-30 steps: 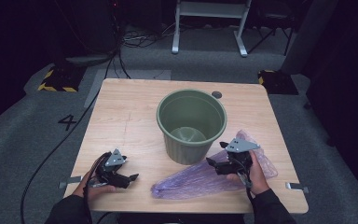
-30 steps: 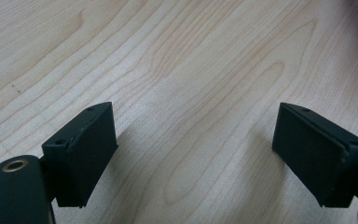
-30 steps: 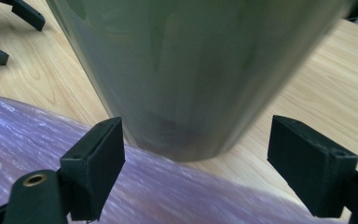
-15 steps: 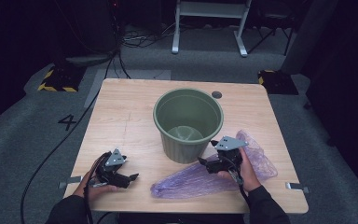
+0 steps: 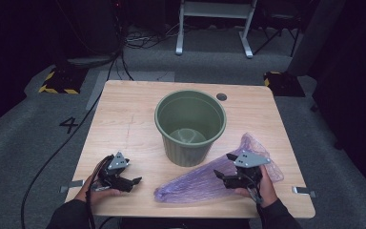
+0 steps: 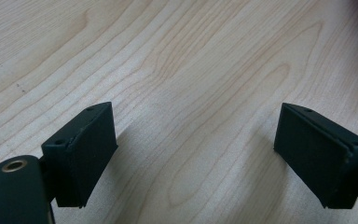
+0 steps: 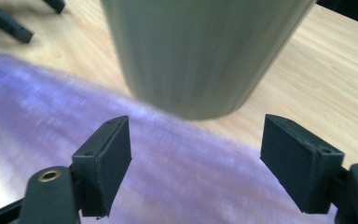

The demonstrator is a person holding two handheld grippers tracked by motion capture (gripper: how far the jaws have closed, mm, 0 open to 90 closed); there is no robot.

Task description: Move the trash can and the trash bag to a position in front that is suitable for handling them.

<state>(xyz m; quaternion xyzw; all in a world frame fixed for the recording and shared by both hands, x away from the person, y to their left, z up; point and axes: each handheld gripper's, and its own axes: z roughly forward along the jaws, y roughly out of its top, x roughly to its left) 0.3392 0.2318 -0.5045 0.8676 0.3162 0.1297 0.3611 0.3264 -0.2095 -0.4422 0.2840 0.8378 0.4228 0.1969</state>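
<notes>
The purple bag [image 5: 205, 181] lies lengthwise left-to-right along the worktop's [image 5: 128, 129] near edge, beside the bucket [image 5: 190, 125], directly under the right tongs [image 5: 225, 175], spread and just narrowing, while the left tongs [image 5: 132, 183] sit spread, well apart.

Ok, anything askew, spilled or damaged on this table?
Nothing stands out. The green bucket stands upright on the wooden table, with nothing spilled. The purple plastic bag lies flat and crumpled beside it, under the right gripper, whose jaws are open and have just been closing slightly. The left gripper is open over bare wood.
</notes>
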